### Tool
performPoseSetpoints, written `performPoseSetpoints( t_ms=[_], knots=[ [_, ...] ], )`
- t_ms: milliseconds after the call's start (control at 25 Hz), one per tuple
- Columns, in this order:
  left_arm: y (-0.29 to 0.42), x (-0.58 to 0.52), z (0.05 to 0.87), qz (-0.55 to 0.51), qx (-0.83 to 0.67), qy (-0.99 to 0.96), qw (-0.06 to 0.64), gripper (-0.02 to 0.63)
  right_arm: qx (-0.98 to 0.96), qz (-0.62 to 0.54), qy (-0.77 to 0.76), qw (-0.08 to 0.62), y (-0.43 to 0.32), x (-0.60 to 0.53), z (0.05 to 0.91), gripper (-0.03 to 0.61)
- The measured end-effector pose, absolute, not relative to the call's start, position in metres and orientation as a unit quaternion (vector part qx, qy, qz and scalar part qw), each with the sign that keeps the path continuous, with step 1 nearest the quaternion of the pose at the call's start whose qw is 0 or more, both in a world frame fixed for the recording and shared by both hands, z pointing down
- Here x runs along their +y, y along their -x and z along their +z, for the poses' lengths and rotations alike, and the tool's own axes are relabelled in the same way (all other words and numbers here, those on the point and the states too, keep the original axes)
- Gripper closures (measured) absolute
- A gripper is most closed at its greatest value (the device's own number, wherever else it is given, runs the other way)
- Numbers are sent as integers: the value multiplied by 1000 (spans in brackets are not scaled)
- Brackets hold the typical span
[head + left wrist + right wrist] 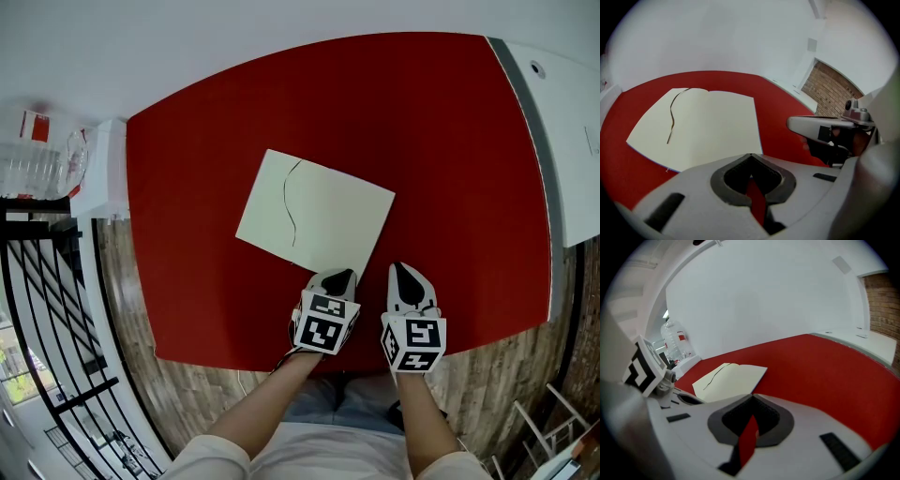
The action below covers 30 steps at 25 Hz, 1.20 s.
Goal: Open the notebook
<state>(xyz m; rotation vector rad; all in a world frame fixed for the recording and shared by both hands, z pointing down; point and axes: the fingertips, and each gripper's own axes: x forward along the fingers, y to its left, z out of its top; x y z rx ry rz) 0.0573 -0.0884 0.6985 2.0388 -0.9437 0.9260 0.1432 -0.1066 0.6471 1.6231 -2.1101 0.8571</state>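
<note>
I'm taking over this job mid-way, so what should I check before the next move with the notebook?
1. Notebook lies flat on the table: ok.
2. Notebook open: cream pages show, with the ribbon across one; looks ok.
3. Left gripper jaws together, nothing between them: ok.
4. Right gripper jaws together, nothing between them: ok.
5. Left gripper clear of the notebook's near corner: cannot tell.
6. Right gripper clear of the notebook: ok.

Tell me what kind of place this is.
Probably an indoor room, maybe a home or small studio. A red table stands by a white wall on a wood-plank floor, with a black metal railing beside it and a brick wall nearby.
</note>
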Motion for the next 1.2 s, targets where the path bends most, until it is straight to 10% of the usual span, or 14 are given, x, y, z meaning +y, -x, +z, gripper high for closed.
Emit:
performPoseSetpoints(
  t_ms=[1200],
  knots=[
    [36,-4,517,202,-463,-826,252,607,-843,229,-456,173,-63,-29,477,571]
  ],
)
